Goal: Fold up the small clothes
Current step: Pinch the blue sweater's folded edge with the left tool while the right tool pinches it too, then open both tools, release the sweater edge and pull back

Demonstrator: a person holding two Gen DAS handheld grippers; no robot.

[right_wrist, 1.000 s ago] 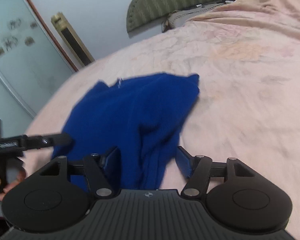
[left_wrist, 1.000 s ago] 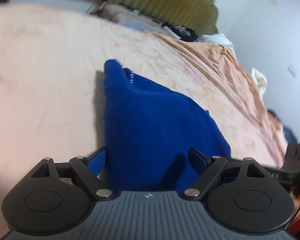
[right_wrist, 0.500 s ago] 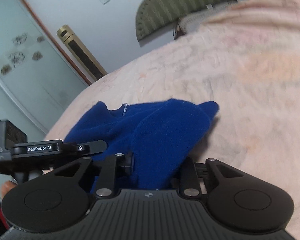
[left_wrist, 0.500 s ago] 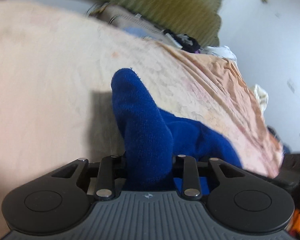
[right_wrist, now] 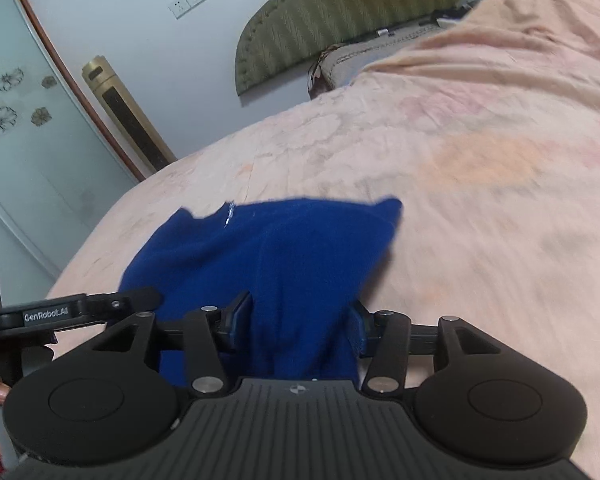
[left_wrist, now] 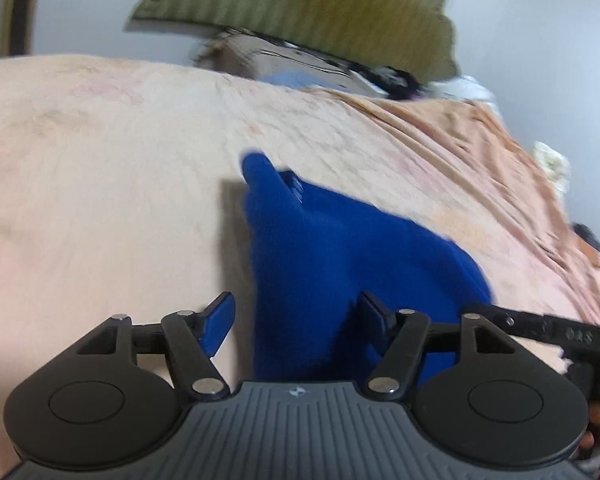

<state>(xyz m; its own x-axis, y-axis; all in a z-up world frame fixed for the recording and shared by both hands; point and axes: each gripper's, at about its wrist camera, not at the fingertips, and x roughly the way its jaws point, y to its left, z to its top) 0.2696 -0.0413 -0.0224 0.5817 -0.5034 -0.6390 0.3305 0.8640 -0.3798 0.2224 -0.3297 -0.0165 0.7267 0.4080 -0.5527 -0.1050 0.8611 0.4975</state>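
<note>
A fuzzy, deep-blue knit garment lies bunched on the bed's soft peach blanket, one corner poking up in a rounded point. The left gripper has just been opening, cloth between its jaws but its left pad clear. The right gripper has been opening too, the garment's fold between its pads.

A bedroom with a wide bed under pale walls.
A pink, faintly flowered bedspread covered the bed, with an olive ribbed headboard at its far end against a white wall. At far left stood a gold column, a frosted flower-patterned door and a double socket.
</note>
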